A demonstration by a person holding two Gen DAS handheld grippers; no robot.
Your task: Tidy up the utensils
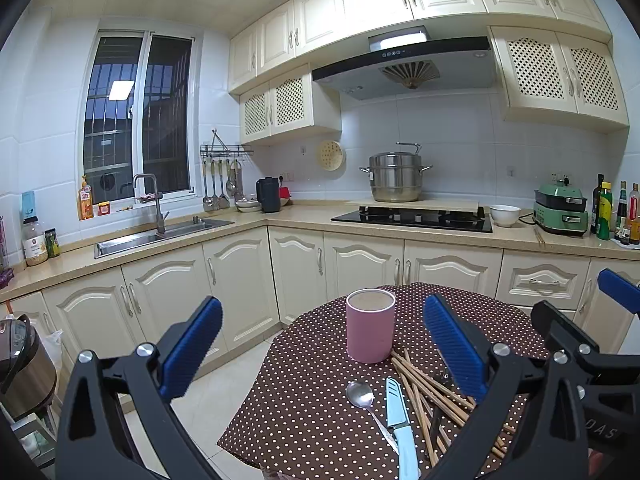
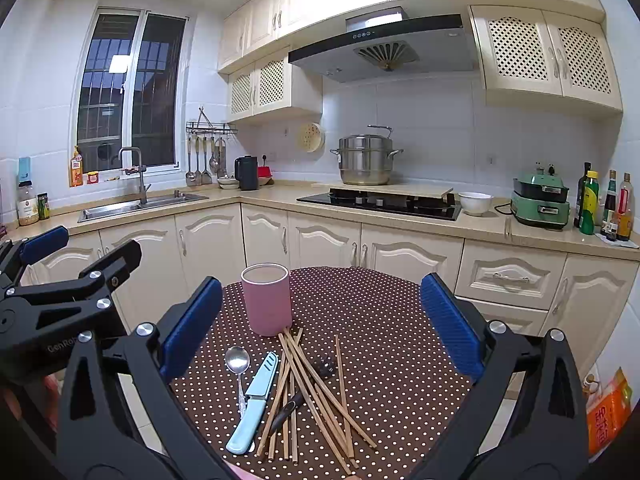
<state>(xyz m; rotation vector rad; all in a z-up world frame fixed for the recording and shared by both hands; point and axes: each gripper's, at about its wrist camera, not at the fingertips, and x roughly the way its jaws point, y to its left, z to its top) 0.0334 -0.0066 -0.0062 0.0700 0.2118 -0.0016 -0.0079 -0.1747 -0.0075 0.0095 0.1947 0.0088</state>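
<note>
1. From my right gripper [image 2: 320, 320], the utensils lie on the polka-dot table [image 2: 380, 312] just ahead, between and below my two blue fingers. The pink holder [image 2: 266, 300] stands upright behind them, towards my left finger, its base touching the tips of the chopsticks [image 2: 308, 392].
2. From my left gripper [image 1: 320, 340], the same pile sits low and towards my right finger [image 1: 456, 344]; the holder [image 1: 371, 326] stands between the fingers.
3. I count one holder, one spoon [image 2: 238, 364], one light-blue knife [image 2: 256, 404] and one dark-handled fork [image 2: 308, 384] half buried under the chopsticks. The chopsticks cross in a loose heap, too tangled for a sure count.
4. The spoon and knife lie side by side left of the heap, the knife's handle overlapping the spoon's.
5. Both my grippers are spread wide, holding nothing and touching nothing.
</note>
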